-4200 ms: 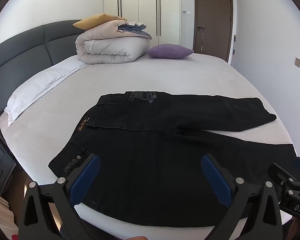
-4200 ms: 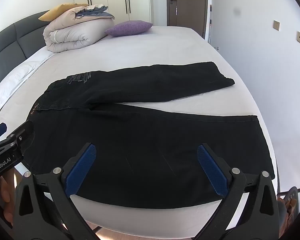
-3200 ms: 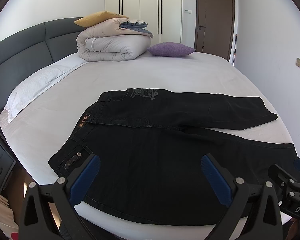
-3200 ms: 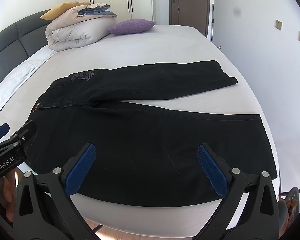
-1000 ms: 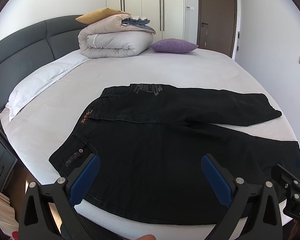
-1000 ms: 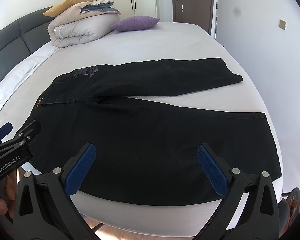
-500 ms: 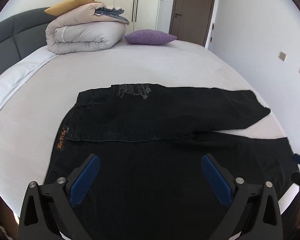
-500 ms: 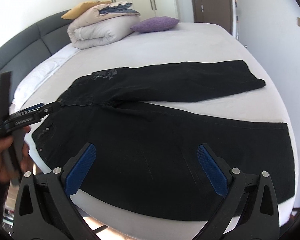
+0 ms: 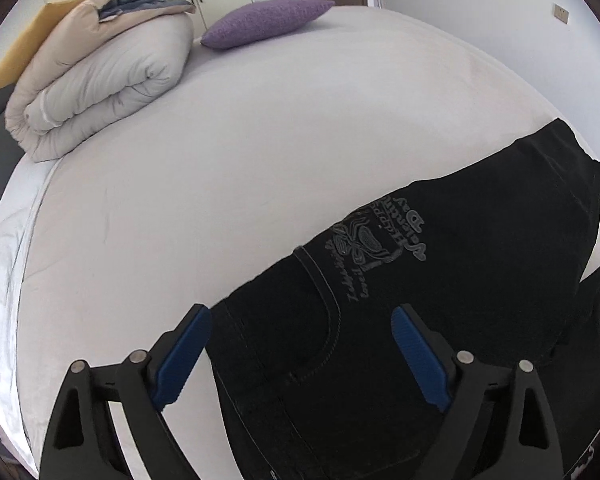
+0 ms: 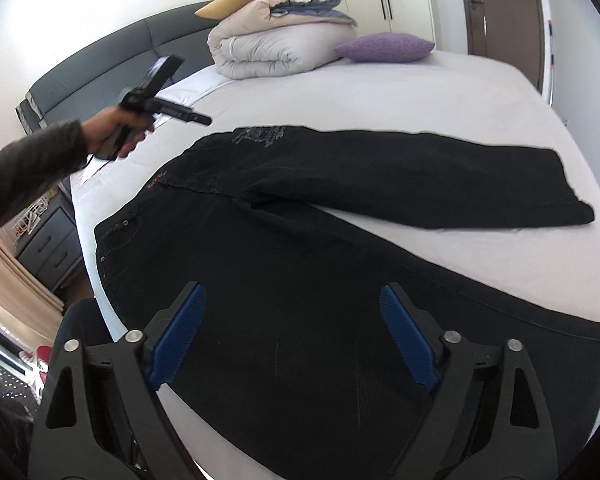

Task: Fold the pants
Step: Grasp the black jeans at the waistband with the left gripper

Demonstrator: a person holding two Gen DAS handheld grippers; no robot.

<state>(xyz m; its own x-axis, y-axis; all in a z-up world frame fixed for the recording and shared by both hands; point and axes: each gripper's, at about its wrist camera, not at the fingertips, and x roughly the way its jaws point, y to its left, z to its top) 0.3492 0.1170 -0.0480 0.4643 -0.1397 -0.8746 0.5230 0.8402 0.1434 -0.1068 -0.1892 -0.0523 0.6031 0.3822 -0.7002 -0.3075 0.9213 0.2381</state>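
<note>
A white bed (image 10: pixel 440 96) carries black pants (image 10: pixel 300 280) spread flat, legs apart. The left tongs (image 9: pixel 300 354) hang over the far waistband corner, the right tongs (image 10: pixel 292 334) over the near leg; both have just been narrowing, gripping nothing.

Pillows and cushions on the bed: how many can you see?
2. A purple cushion lies at the far end, right of the folded duvet; a yellow pillow sits behind the duvet, mostly covered. More may be hidden.

Grey print on pants (image 9: pixel 460 280), upside down, partly legible: "Happy", "Day".
</note>
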